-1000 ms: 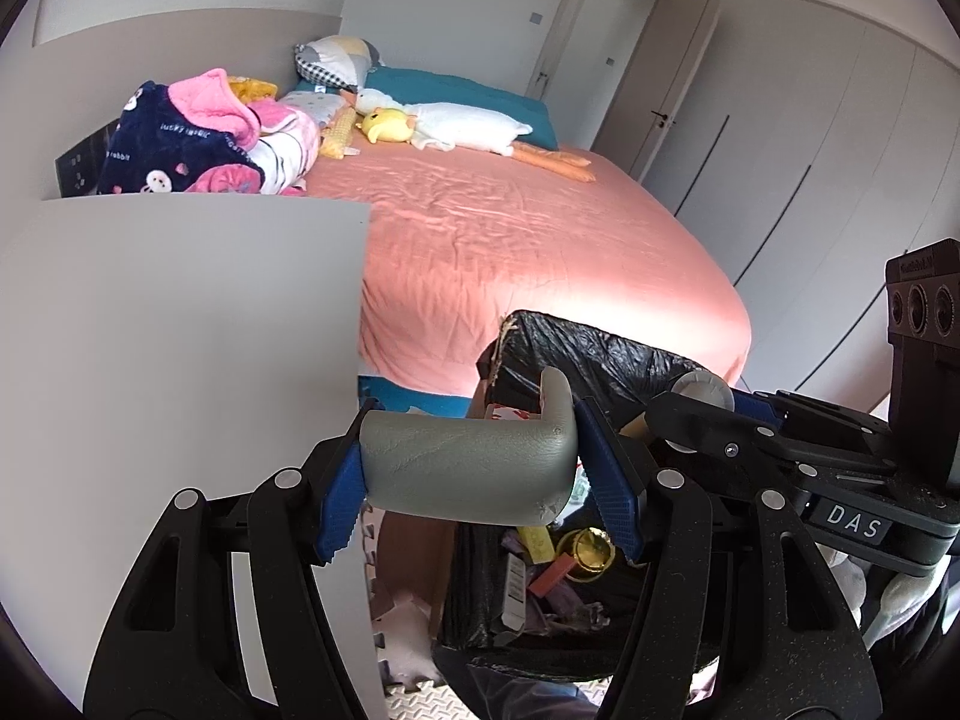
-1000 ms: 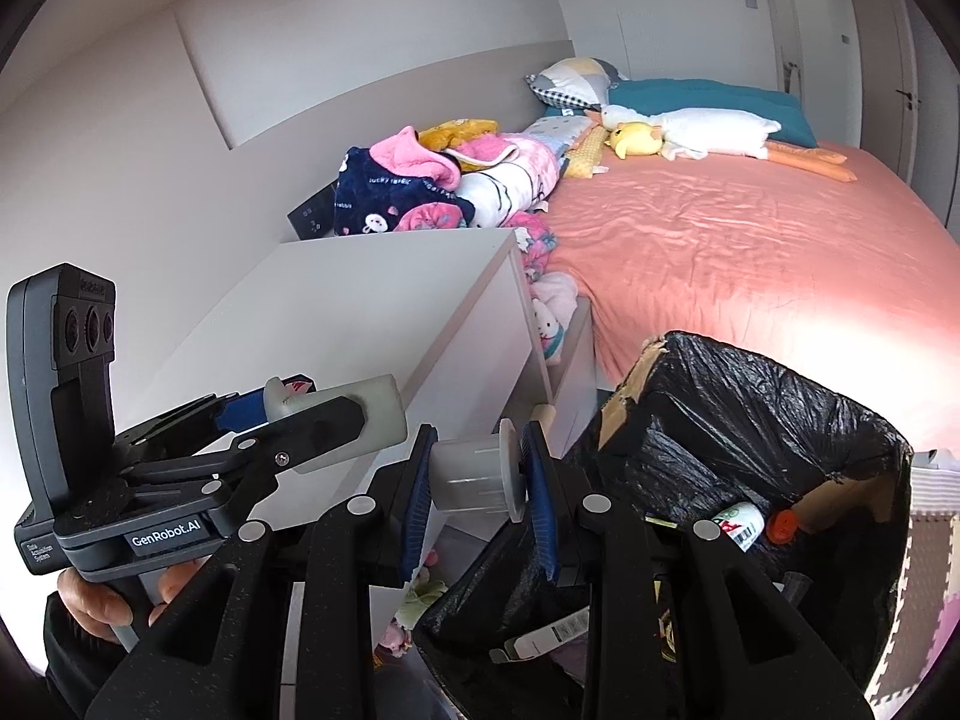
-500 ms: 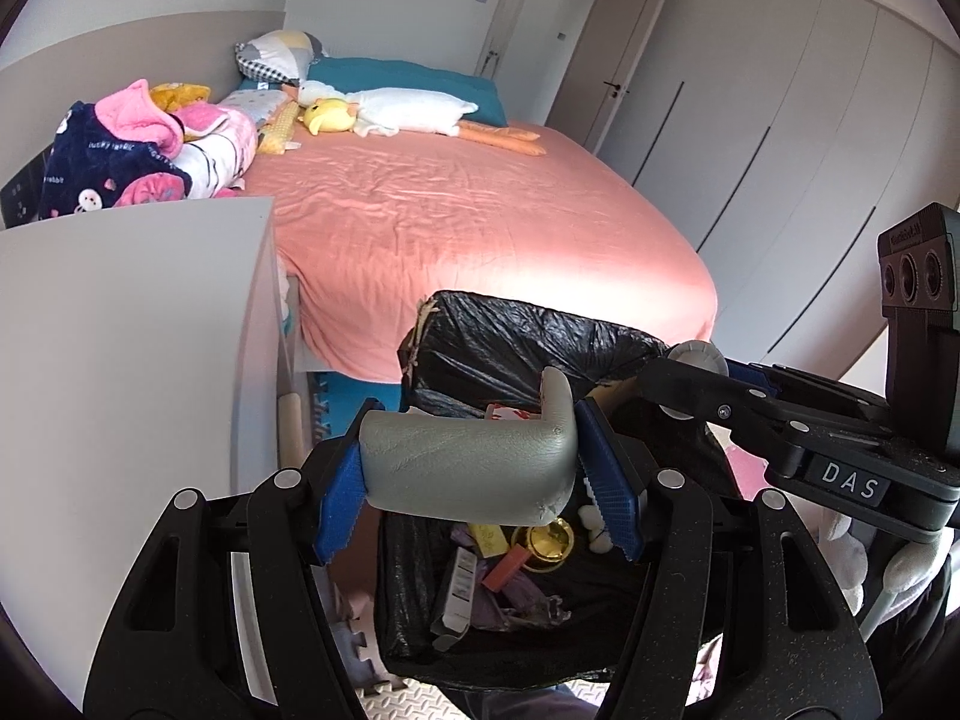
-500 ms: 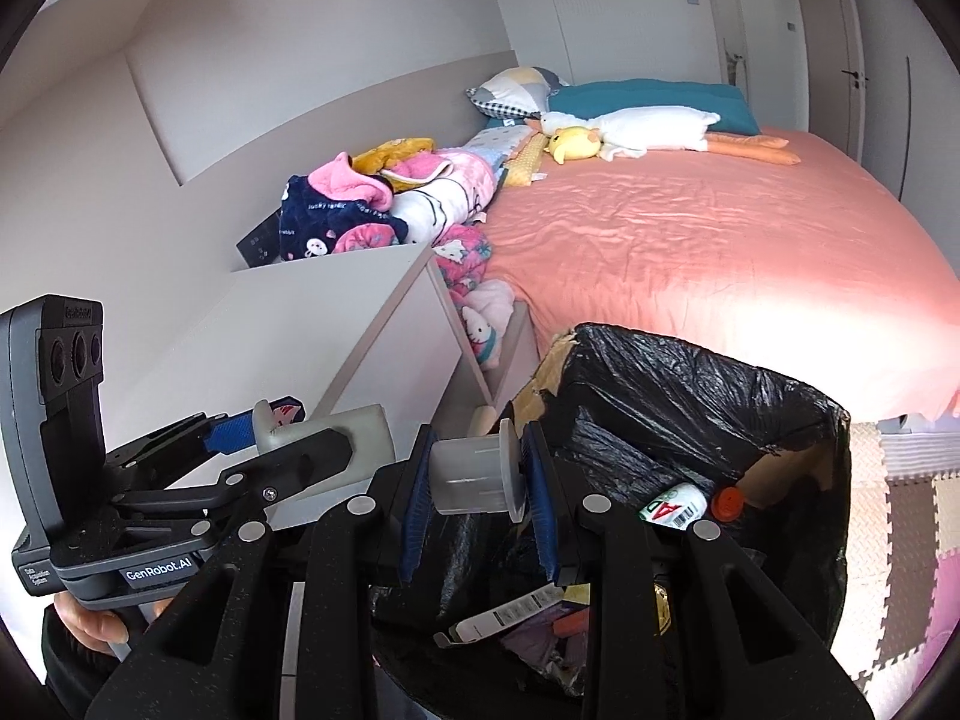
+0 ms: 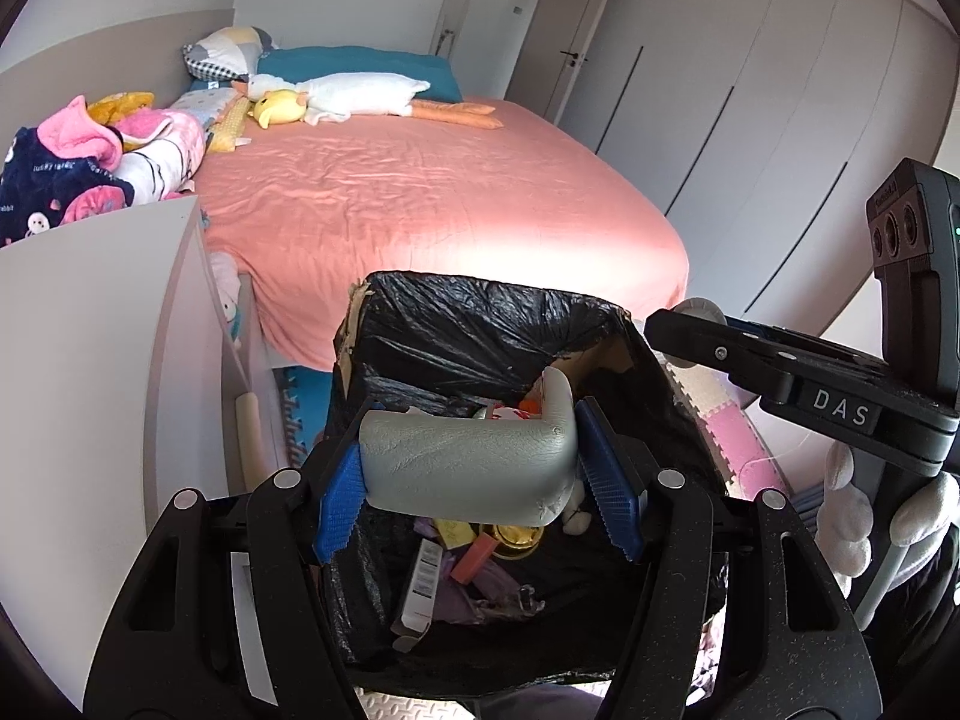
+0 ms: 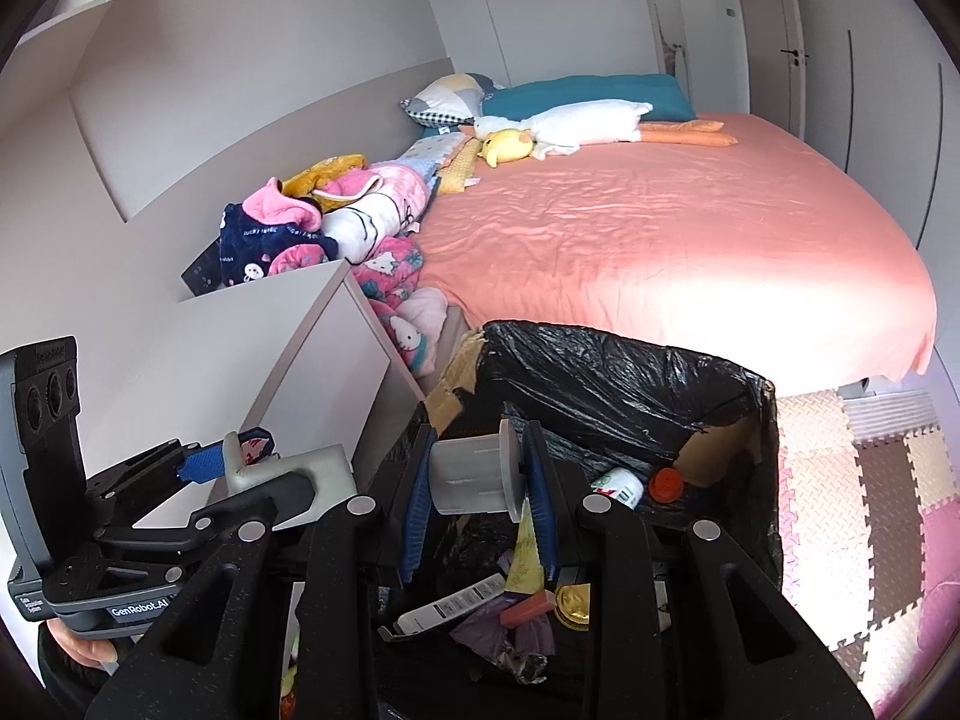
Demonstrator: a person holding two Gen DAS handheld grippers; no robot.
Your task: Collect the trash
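Observation:
My left gripper [image 5: 474, 474] is shut on a grey L-shaped foam piece [image 5: 474, 462] and holds it over the open trash bin [image 5: 480, 324], a cardboard box lined with a black bag. My right gripper [image 6: 477, 480] is shut on a small grey plastic spool [image 6: 474, 471], also over the bin [image 6: 630, 366]. Inside the bin lie several pieces of trash: a white carton [image 5: 420, 594], a gold lid [image 5: 516, 537], a white bottle [image 6: 618, 486] and an orange cap [image 6: 665, 485]. The left gripper shows at the lower left of the right wrist view [image 6: 198, 474].
A white cabinet [image 5: 90, 360] stands left of the bin. A bed with a salmon sheet [image 5: 420, 192] lies behind it, with plush toys [image 5: 336, 96] and folded clothes [image 5: 90, 168]. Foam floor mats [image 6: 840, 480] lie to the right. Wardrobe doors [image 5: 750, 90] line the right wall.
Both grippers have moved rightward from beside the cabinet until they are over the bin's opening, which now sits centred below them. Both keep their hold.

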